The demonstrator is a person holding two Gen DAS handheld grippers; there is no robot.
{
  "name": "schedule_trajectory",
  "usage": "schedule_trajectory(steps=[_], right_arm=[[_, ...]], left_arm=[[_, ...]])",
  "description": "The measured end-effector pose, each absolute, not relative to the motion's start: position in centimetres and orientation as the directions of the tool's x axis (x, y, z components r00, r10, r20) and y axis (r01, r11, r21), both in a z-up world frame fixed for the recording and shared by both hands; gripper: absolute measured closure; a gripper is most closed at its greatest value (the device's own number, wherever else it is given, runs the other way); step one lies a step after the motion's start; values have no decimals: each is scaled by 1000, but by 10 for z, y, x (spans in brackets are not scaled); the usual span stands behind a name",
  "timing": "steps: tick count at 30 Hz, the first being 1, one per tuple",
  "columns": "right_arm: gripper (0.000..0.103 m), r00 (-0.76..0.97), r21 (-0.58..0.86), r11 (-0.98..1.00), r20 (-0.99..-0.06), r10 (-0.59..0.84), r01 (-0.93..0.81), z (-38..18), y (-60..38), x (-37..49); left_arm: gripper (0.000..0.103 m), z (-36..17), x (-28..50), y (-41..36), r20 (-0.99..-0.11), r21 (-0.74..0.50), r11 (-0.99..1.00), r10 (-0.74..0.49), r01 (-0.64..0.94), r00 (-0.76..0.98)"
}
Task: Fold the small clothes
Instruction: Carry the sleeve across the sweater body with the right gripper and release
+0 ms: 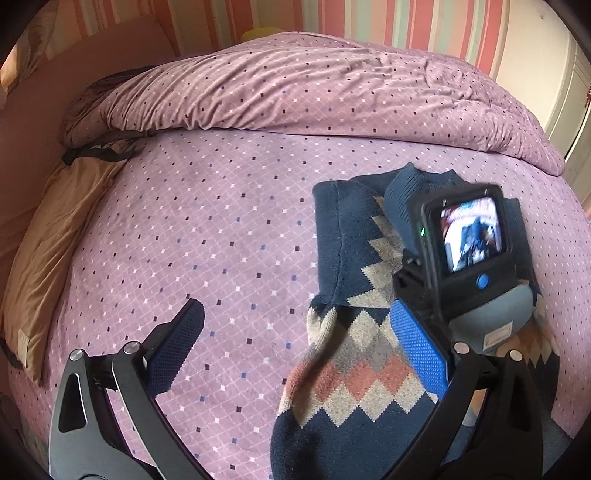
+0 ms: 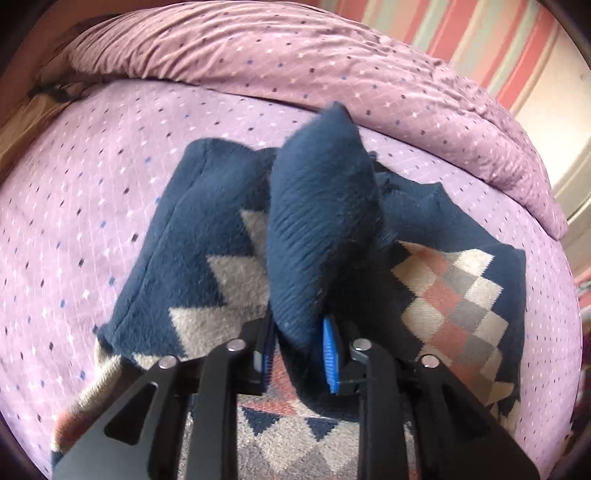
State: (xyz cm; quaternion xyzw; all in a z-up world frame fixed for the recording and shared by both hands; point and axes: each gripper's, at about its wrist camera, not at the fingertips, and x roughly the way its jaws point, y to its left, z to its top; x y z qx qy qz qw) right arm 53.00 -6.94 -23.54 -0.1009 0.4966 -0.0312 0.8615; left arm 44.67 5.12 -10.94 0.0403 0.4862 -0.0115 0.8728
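- A bed fills both views, spread with a lilac bedsheet (image 1: 221, 229) dotted with small squares; a rumpled duvet (image 1: 314, 88) of the same print is bunched along the far side, against a wall of pink and pale stripes (image 1: 406, 22).
- A tan pillow (image 1: 62, 229) lies at the bed's left edge.
- The sweater (image 1: 354, 369), navy with a diamond pattern in cream, grey and salmon, lies on the sheet toward the right, partly folded.
- The left gripper (image 1: 295, 347) hangs over the sheet with its jaws spread wide, nothing between them; its right finger is over the sweater's edge, its left finger over bare sheet.
- The right gripper (image 2: 299, 350) is narrowly parted, with a navy ribbed sleeve (image 2: 317, 229) standing up between the pads (image 2: 330, 354); whether they press it I cannot tell.
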Motion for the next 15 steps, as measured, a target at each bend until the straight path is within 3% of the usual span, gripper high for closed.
schedule_trajectory(steps=[1, 4, 7, 11, 15], right_arm=[[57, 509, -208, 976, -848, -150, -58, -237, -67, 528], [39, 536, -197, 975, -837, -110, -107, -235, -62, 517], [31, 556, -173, 975, -829, -66, -141, -229, -65, 508], [28, 577, -35, 989, -815, 55, -143, -214, -93, 497], [22, 617, -33, 996, -786, 28, -86, -195, -141, 483]], left_arm=[[3, -109, 447, 52, -849, 60, 997, 20, 58, 528], [3, -109, 448, 53, -847, 69, 996, 31, 53, 530], [3, -109, 450, 53, -848, 67, 997, 32, 48, 529], [3, -111, 454, 49, -849, 49, 997, 15, 51, 528], [3, -124, 466, 33, -856, 0, 998, -33, 64, 516]])
